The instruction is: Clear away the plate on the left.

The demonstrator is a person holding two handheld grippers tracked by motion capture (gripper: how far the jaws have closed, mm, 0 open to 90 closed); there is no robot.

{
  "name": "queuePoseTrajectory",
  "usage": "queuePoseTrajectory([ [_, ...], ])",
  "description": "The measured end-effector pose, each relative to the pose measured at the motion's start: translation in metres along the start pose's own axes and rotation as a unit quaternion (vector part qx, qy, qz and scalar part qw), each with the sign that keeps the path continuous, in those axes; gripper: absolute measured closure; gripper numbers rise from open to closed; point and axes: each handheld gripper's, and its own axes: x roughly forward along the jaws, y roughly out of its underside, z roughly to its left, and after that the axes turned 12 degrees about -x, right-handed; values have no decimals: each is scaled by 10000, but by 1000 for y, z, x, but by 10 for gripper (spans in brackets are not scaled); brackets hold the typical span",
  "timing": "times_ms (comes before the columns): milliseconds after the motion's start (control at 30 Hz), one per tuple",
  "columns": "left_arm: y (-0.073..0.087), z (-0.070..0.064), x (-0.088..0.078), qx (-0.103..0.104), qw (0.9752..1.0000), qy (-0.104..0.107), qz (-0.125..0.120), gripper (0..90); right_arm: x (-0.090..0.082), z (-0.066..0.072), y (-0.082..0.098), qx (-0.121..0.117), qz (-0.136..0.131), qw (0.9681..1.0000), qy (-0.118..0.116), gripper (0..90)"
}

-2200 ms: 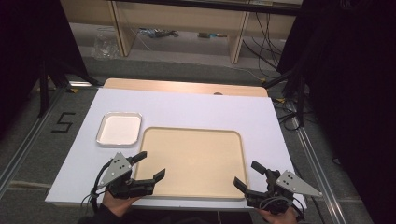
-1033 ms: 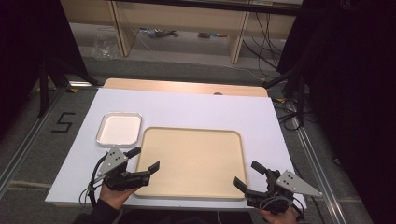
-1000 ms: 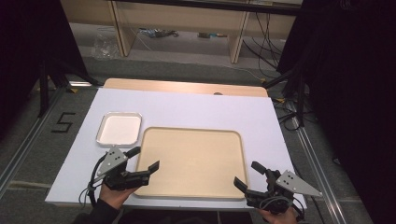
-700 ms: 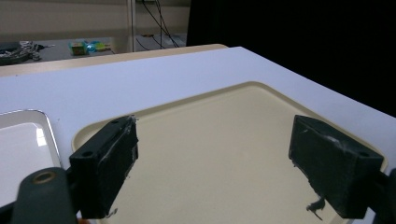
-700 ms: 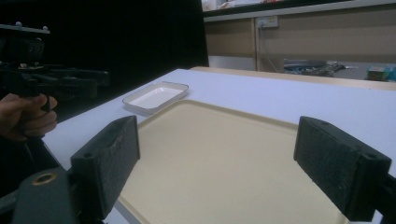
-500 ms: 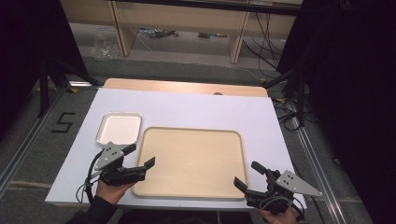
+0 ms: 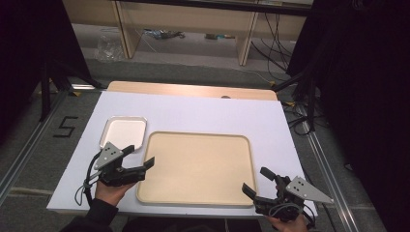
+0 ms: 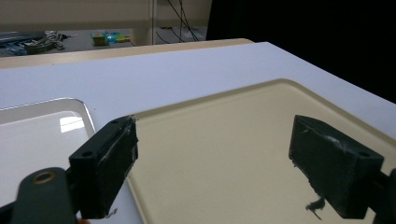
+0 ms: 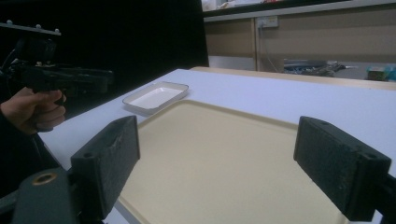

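From my feed, black curtains hang at three and nine o'clock; grey carpet, wooden shelving at twelve.

Beige tray, white dish, table

A beige tray and white dish lie on a white table.

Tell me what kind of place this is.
Probably a lab or recording workspace, not a home. A white table stands between black curtains, loose cables lie on the floor behind it, and a taped "5" marks the floor beside it.
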Motion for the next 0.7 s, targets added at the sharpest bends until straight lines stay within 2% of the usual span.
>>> queuePoseTrajectory([
  [67, -1, 4, 1, -13, 10000, -57, 8, 155, 0, -1, 0, -86, 4, 10000, -11, 153],
  [100, -1, 5, 1, -30, 10000, -93, 19, 155, 0, 0, 0, 56, -6, 9999, -84, 153],
  [133, -2, 7, 2, -31, 9999, -118, 34, 155, 0, -2, 0, -102, -9, 9999, -10, 153],
  [167, -2, 10, 3, -81, 9998, -152, 24, 155, 0, 0, 0, 1, 12, 10000, -42, 153],
  [233, -3, 13, 5, -115, 9998, -175, 15, 155, 0, -1, 0, -109, 33, 9999, -30, 153],
  [267, -3, 14, 6, -84, 9997, -217, 32, 155, 0, 0, 0, -16, 47, 10000, -33, 153],
  [333, -4, 17, 8, -87, 9996, -280, 45, 155, 0, -2, 0, -97, -9, 10000, -10, 153],
  [367, -4, 19, 9, -88, 9995, -293, 44, 155, 0, 0, 0, 6, 1, 10000, -11, 153],
  [400, -4, 20, 9, -107, 9994, -314, 51, 155, 0, -1, 0, -80, 50, 10000, -32, 153],
  [433, -5, 21, 10, -85, 9994, -335, 51, 155, -1, 0, 0, -18, 45, 10000, -35, 153],
  [500, -6, 23, 11, -104, 9993, -369, 28, 155, 0, -2, 0, -103, -8, 9999, -10, 153],
  [567, -7, 26, 12, -137, 9990, -415, 12, 155, -1, 0, 0, 32, 96, 9999, -44, 153],
  [600, -7, 27, 12, -148, 9989, -436, 9, 155, 0, -1, 0, -76, 88, 9999, -32, 153],
  [633, -8, 29, 12, -153, 9989, -445, -10, 155, -1, 0, 0, 31, 94, 9999, -52, 153],
  [667, -9, 31, 12, -160, 9988, -466, 1, 155, 0, -1, 0, -81, 11, 10000, -11, 153],
  [700, -9, 33, 13, -181, 9986, -502, -16, 155, 0, 0, 0, -6, 28, 10000, -10, 153],
])
